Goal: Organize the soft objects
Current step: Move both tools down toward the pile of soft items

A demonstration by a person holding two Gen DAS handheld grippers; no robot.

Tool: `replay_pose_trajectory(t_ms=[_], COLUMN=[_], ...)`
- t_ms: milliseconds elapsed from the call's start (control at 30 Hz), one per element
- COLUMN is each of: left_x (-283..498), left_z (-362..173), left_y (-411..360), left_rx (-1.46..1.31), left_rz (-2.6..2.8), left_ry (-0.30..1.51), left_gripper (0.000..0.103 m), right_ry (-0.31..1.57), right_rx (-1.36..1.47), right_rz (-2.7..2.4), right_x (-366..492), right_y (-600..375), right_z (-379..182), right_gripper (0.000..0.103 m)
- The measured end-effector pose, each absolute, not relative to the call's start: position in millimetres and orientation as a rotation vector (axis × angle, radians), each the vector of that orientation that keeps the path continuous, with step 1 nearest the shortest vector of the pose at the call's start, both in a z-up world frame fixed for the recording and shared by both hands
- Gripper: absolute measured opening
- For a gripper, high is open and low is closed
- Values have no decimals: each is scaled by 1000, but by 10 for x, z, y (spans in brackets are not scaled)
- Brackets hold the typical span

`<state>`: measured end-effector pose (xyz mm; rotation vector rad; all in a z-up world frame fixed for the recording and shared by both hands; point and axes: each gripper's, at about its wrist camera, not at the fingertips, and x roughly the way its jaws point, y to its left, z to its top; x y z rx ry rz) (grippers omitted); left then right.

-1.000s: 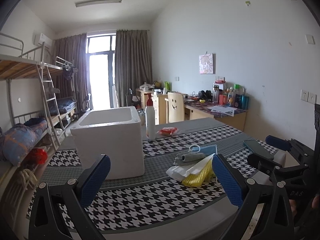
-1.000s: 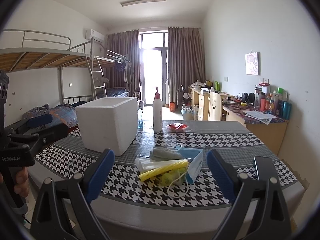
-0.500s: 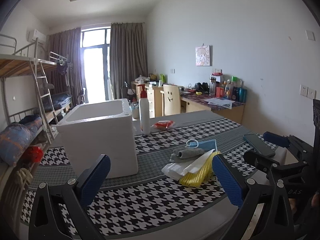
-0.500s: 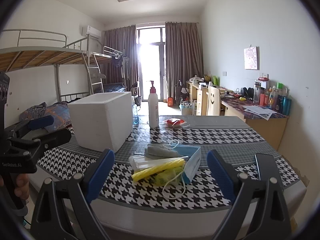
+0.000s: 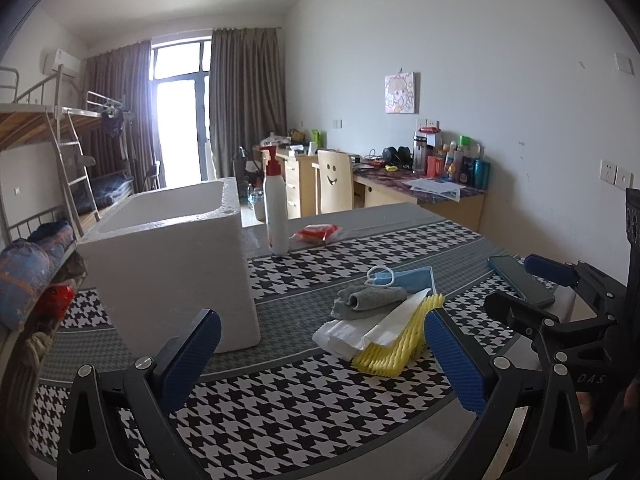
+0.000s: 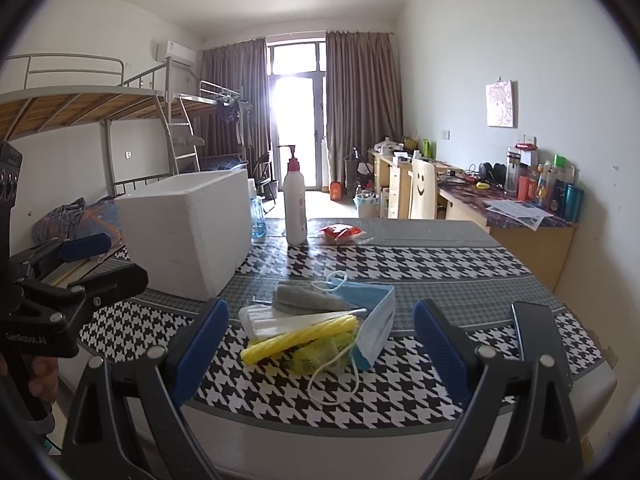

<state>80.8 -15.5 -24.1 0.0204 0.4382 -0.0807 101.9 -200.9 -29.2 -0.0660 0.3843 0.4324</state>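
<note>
A small heap of soft things lies on the houndstooth tablecloth: a rolled grey cloth [image 5: 368,300] [image 6: 308,298], a blue face mask [image 5: 408,278] [image 6: 374,322], a white plastic packet [image 5: 360,330] [image 6: 276,320] and a yellow foam net [image 5: 396,348] [image 6: 300,338]. A white foam box [image 5: 172,268] [image 6: 188,232] stands open-topped to the left of the heap. My left gripper [image 5: 320,364] is open near the front edge, short of the heap. Open too, my right gripper [image 6: 322,346] frames the heap from the front without touching it.
A white pump bottle with a red top [image 5: 276,216] [image 6: 295,208] and a red packet [image 5: 318,233] [image 6: 340,233] stand behind the heap. A dark phone [image 5: 520,280] [image 6: 540,336] lies at the table's right edge. Bunk beds stand left, desks along the right wall.
Both grippers have moved closer to the table and the heap, which now looks larger. Both stayed open and nothing on the table has moved.
</note>
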Motion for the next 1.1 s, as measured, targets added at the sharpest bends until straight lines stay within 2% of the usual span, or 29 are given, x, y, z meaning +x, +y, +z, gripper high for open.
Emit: replay_pose_trajectory(t_ms=[1100], left_x=[1824], left_z=[-564], left_y=[-500], left_rx=[89], left_rz=[-166], left_ry=[591], left_gripper=[102], right_ry=[534], right_rx=[-41], right_rz=[343], right_x=[1752], right_y=[-2208], right_z=[-509], right_gripper=[96])
